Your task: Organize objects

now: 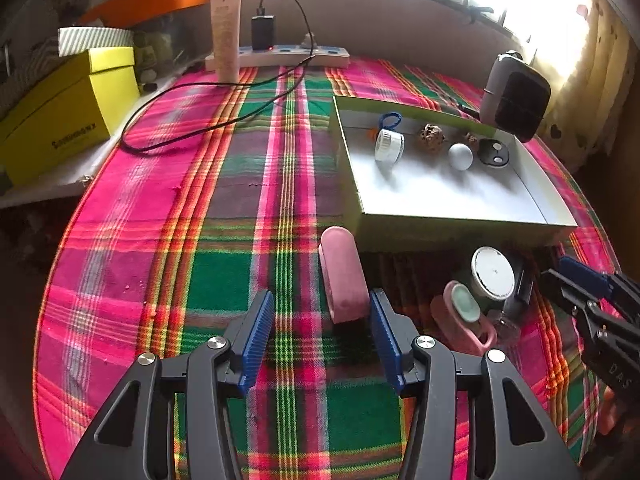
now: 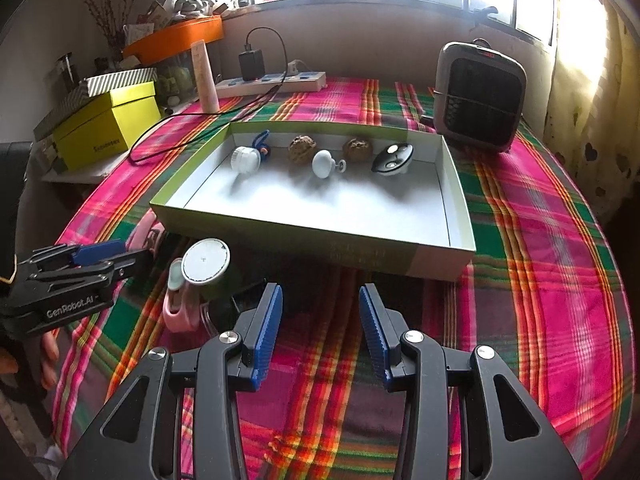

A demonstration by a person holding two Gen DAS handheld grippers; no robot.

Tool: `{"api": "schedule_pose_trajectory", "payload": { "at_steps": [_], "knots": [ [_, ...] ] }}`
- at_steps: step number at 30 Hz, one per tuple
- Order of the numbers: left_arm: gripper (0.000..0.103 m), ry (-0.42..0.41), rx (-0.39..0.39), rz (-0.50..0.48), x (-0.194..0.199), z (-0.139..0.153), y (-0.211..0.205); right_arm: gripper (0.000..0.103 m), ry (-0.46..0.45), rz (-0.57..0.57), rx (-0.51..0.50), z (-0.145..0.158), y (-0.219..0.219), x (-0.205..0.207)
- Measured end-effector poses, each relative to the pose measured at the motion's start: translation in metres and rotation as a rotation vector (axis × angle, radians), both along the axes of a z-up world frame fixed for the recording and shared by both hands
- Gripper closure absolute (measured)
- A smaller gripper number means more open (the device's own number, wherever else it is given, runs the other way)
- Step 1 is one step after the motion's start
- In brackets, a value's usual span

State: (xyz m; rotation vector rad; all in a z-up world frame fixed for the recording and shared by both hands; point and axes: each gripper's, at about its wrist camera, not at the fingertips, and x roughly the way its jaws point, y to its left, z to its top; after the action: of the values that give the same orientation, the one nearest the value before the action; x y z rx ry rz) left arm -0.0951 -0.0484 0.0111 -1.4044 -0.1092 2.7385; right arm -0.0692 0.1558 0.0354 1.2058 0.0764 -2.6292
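Left wrist view: the left tongs (image 1: 322, 336) stand apart over the plaid bench (image 1: 208, 240), holding nothing. A pink oblong case (image 1: 344, 276) lies on the cloth just ahead of them, nearer the right-hand pad (image 1: 384, 340) than the other, its long axis running roughly away from the camera toward the open tray (image 1: 460, 220). Whether that pad touches the case I cannot tell. To the right sits a cluster: a white-lidded jar (image 1: 493, 273) and a pink holder (image 1: 464, 320), with the right tongs (image 1: 576, 292) beside them.

Right wrist view: the right tongs (image 2: 320, 328) are moderately parted and empty, pointing at bare cloth before the tray (image 2: 320, 236), which holds 5 small things along its far wall. The jar (image 2: 206, 261) lies to their left. The left tongs are nearer the case, so that pick probably falls to them.
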Motion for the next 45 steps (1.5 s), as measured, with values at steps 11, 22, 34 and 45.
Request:
{"api": "schedule_pose_trajectory", "payload": {
  "at_steps": [11,22,34,45],
  "knots": [
    [0.055,0.025,-0.037,0.000,-0.014,-0.002,0.002,0.061,-0.012,-0.005,-0.004,-0.004,-0.001,0.001],
    [0.071,0.040,-0.042,0.017,-0.013,-0.002,-0.004,0.061,-0.016,-0.013,-0.001,-0.005,-0.001,0.001],
    [0.087,0.055,-0.025,0.042,-0.003,-0.004,-0.015,0.061,-0.008,-0.011,-0.009,-0.001,-0.009,0.008],
    [0.087,0.071,-0.011,0.040,0.008,-0.005,-0.018,0.061,-0.034,0.011,-0.065,0.000,-0.025,0.011]
  ]
}}
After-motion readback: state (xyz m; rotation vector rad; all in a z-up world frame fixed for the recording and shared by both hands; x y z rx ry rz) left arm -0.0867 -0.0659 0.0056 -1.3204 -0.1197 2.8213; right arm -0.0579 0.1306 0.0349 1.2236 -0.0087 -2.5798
